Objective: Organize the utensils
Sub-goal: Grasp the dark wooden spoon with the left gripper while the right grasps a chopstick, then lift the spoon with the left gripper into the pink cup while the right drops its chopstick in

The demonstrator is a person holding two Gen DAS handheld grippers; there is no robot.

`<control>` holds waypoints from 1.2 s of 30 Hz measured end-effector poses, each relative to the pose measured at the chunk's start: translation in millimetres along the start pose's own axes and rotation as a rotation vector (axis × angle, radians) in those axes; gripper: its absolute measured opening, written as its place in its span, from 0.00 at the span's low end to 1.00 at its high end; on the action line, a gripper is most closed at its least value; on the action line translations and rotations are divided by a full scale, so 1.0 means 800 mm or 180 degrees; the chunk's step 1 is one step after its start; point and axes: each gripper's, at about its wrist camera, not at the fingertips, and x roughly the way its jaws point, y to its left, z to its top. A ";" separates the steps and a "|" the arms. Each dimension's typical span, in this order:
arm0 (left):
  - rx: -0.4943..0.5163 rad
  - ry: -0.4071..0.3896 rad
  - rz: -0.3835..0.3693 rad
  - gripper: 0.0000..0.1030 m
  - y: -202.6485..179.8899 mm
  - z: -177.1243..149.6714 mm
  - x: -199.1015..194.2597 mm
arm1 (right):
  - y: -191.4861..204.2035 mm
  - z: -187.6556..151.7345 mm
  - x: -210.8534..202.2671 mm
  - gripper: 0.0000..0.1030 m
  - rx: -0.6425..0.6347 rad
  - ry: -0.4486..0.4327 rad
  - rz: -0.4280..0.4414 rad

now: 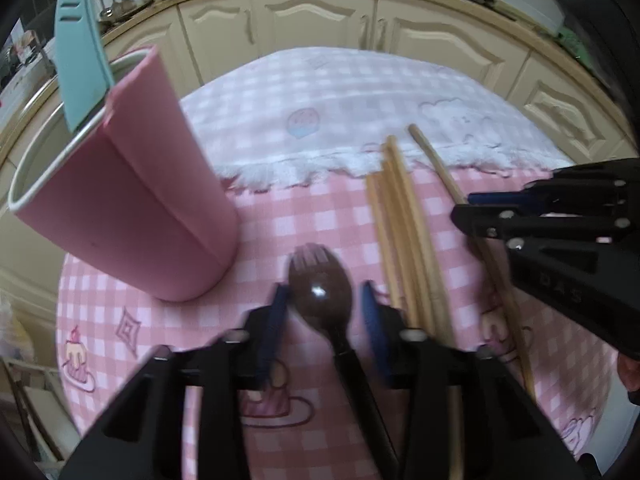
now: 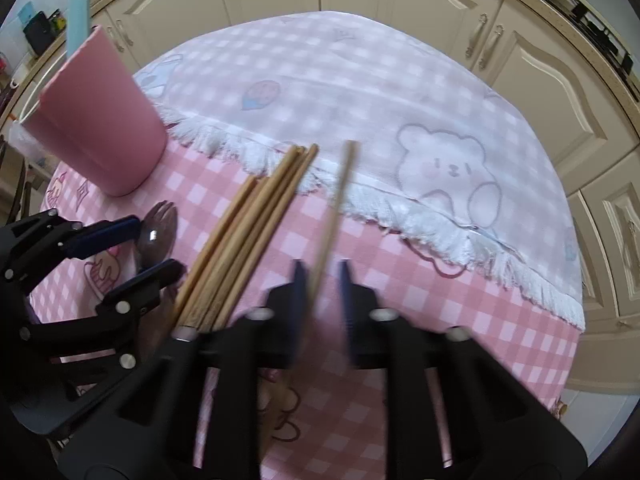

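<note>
A dark spork (image 1: 320, 286) lies on the pink checked tablecloth between the open fingers of my left gripper (image 1: 326, 300); it also shows in the right wrist view (image 2: 157, 232). A bundle of wooden chopsticks (image 1: 404, 240) lies to its right. One separate chopstick (image 2: 334, 204) runs between the fingers of my right gripper (image 2: 323, 276), which is open around it. A pink utensil holder (image 1: 136, 196) stands at the left, with a light blue utensil (image 1: 78, 52) sticking out of it.
A white fringed cloth (image 2: 360, 92) with a bear print covers the far half of the round table. Cream kitchen cabinets (image 1: 320, 16) stand behind the table. The table edge curves close on both sides.
</note>
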 end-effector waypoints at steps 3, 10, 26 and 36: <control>0.0017 -0.0039 -0.0115 0.31 0.000 -0.008 -0.005 | -0.010 -0.009 -0.005 0.06 0.0116 -0.0065 0.0118; -0.0002 -0.0276 -0.0292 0.31 0.007 -0.036 -0.033 | -0.038 -0.040 -0.024 0.06 0.0384 -0.0282 0.0449; -0.0068 -0.1591 -0.0429 0.31 0.021 -0.081 -0.149 | -0.055 -0.076 -0.108 0.05 0.0545 -0.1237 0.1111; -0.0062 -0.1973 -0.0454 0.31 0.026 -0.079 -0.180 | -0.048 -0.078 -0.145 0.05 0.0515 -0.1671 0.1244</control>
